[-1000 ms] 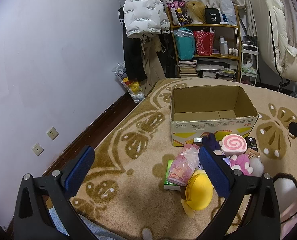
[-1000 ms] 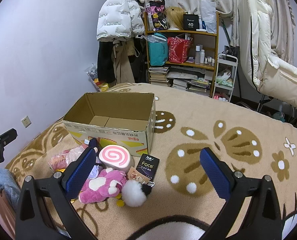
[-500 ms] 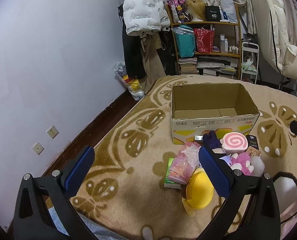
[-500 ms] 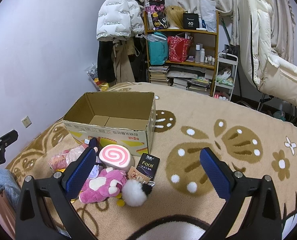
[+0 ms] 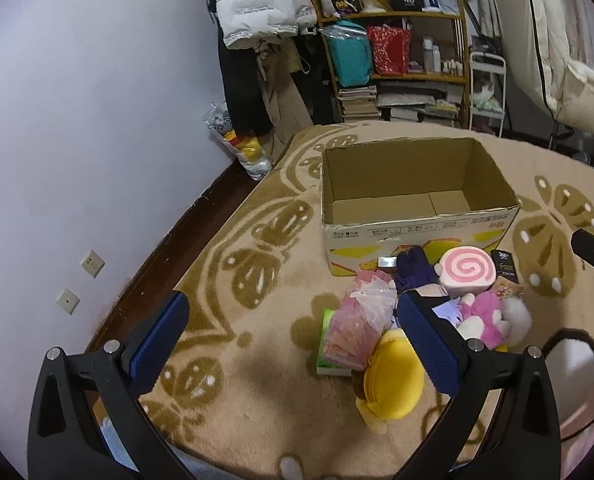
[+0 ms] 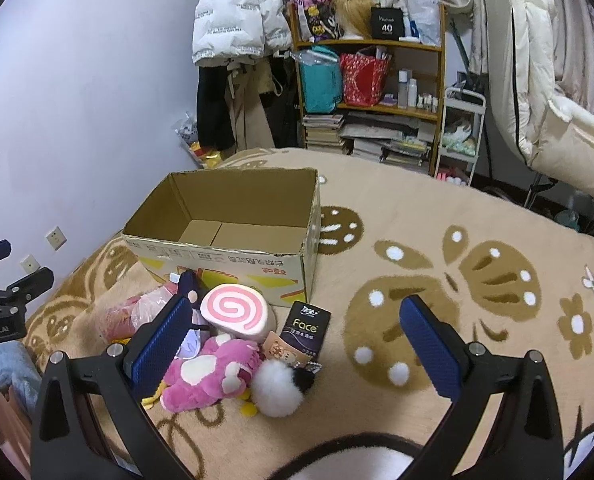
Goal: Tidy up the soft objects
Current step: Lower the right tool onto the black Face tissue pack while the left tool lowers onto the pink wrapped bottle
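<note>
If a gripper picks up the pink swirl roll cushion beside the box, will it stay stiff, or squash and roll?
The pink swirl roll cushion looks like padded plush, so it would probably squash between the jaws rather than stay stiff. Its rounded body suggests it may roll if pushed. It seems light for its size, leaning on the pink plush toy without visibly flattening it.

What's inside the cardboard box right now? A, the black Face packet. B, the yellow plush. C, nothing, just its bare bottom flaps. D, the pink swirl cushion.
C: both views look into the cardboard box and show only its bare bottom flaps, while the pink swirl cushion, the yellow plush and the black Face packet all lie on the carpet in front of it.
</note>
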Demonstrator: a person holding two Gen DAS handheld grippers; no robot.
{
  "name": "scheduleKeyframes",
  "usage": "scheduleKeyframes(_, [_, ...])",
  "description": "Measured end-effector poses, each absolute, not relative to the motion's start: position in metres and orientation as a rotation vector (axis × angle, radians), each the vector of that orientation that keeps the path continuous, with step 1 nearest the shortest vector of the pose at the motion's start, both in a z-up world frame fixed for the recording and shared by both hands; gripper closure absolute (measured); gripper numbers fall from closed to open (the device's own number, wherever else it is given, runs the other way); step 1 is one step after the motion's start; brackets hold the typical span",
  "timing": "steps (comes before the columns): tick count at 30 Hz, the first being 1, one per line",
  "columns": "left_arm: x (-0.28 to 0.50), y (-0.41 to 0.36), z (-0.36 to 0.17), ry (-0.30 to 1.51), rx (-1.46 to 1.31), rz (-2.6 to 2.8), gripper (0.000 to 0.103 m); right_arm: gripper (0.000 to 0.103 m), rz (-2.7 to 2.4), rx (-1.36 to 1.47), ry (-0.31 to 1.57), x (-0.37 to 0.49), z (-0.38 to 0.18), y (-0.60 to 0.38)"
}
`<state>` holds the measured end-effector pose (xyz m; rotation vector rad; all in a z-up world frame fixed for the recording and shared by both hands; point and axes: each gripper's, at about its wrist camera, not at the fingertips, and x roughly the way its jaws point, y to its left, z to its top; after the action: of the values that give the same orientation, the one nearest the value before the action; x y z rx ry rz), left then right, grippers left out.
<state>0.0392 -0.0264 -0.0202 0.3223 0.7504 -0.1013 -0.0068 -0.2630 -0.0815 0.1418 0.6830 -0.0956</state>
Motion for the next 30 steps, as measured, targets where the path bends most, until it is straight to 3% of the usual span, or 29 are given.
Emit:
scheduleKeyframes(10, [0.083, -0.033, -0.027, 0.824, 0.348, -0.155, 0.000, 0.000, -0.098, 0.163, 0.774, 0.034, -0.098, -0.270])
scheduleKeyframes(30, [0.134, -0.070, -0.109, 1.033, 0.458, -0.201, 0.000, 0.000, -0.126, 0.193, 0.987, 0.084, -0.158, -0.287])
